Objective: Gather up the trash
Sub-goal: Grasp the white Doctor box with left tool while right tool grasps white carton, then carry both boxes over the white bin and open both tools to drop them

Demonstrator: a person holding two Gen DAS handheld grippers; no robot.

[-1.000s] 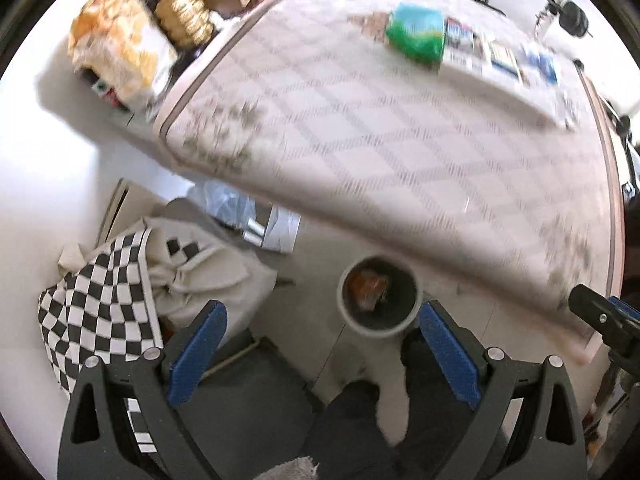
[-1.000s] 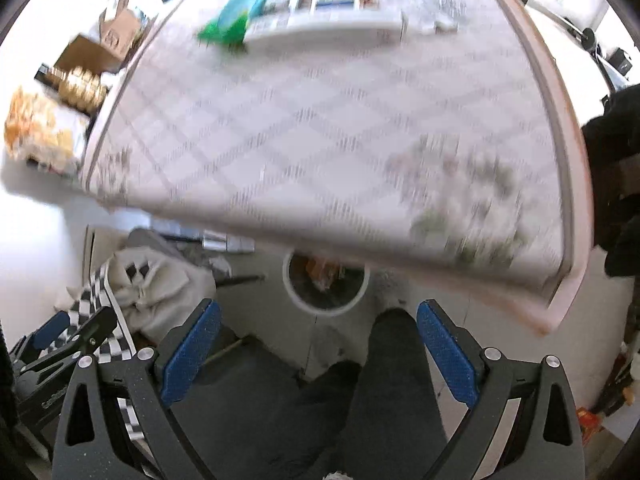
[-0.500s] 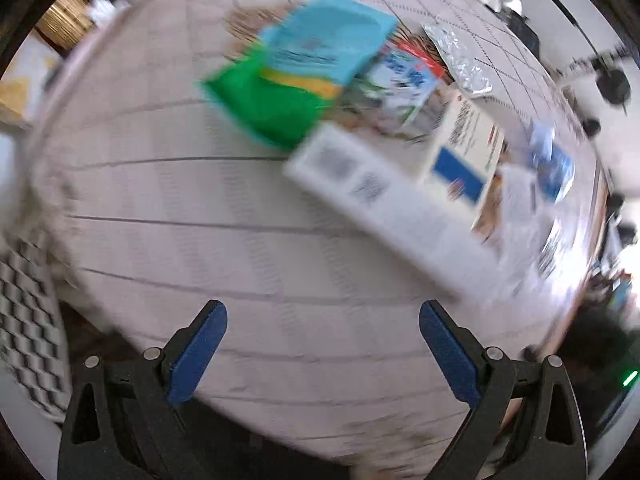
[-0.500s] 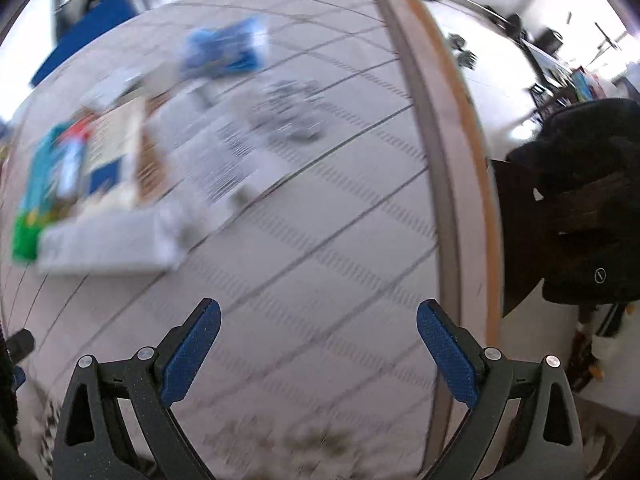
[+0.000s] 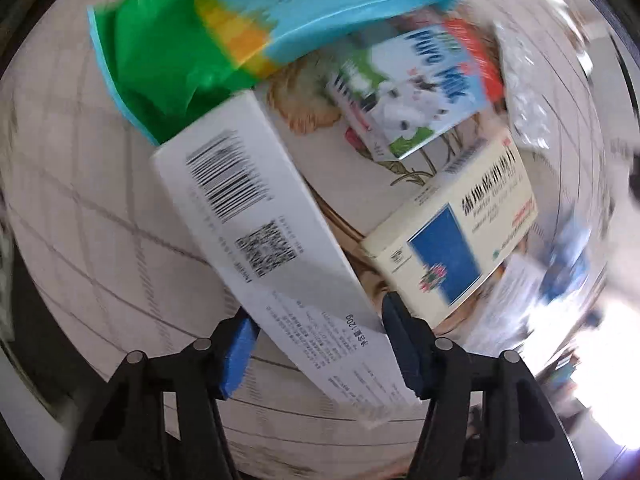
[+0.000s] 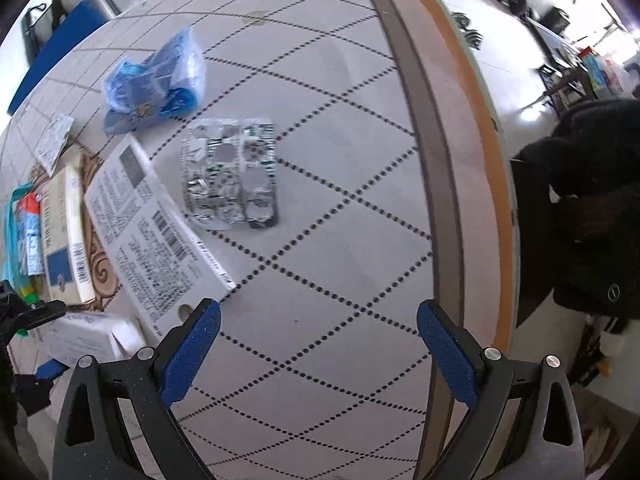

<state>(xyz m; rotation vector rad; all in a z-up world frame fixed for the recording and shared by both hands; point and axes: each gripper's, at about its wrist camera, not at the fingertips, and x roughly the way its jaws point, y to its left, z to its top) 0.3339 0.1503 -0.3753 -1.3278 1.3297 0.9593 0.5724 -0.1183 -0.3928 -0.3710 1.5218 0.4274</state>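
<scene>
- Trash lies scattered over the white table (image 6: 340, 240) with its dotted diamond pattern; the piece in hand is a long white cardboard box with a barcode and a QR code (image 5: 256, 216), lying flat and running from about 11 o'clock down to 6 o'clock in the left wrist view
- left gripper (image 5: 316, 344): its blue-padded fingers (image 5: 404, 344) stand at a middling gap, one on each side of the box's near end; whether the pads already press the cardboard I cannot tell, since the view is blurred
- right gripper (image 6: 318, 344): fingers (image 6: 188, 344) spread wide and holding nothing, hovering over bare table near its brown edge
- around the long box in the left view: a green and blue plastic bag (image 5: 180, 48) at 11 o'clock, touching its far end; a small milk carton with a cow print (image 5: 412, 92) at 1 o'clock; a cream medicine box with a blue square (image 5: 452, 240) at 3 o'clock, just beside the right finger
- in the right view: a crumpled silver blister sheet (image 6: 230, 172) at 11 o'clock, a blue plastic wrapper (image 6: 156, 80) beyond it, and a flat printed white card (image 6: 152, 236) at 10 o'clock
- risks, as I judge them: the right finger may catch the medicine box and drag it along, because the two lie so close; a grip at one end may let the long box droop or swing; too hard a squeeze may buckle the thin cardboard; its far end may pull the bag along as it lifts
</scene>
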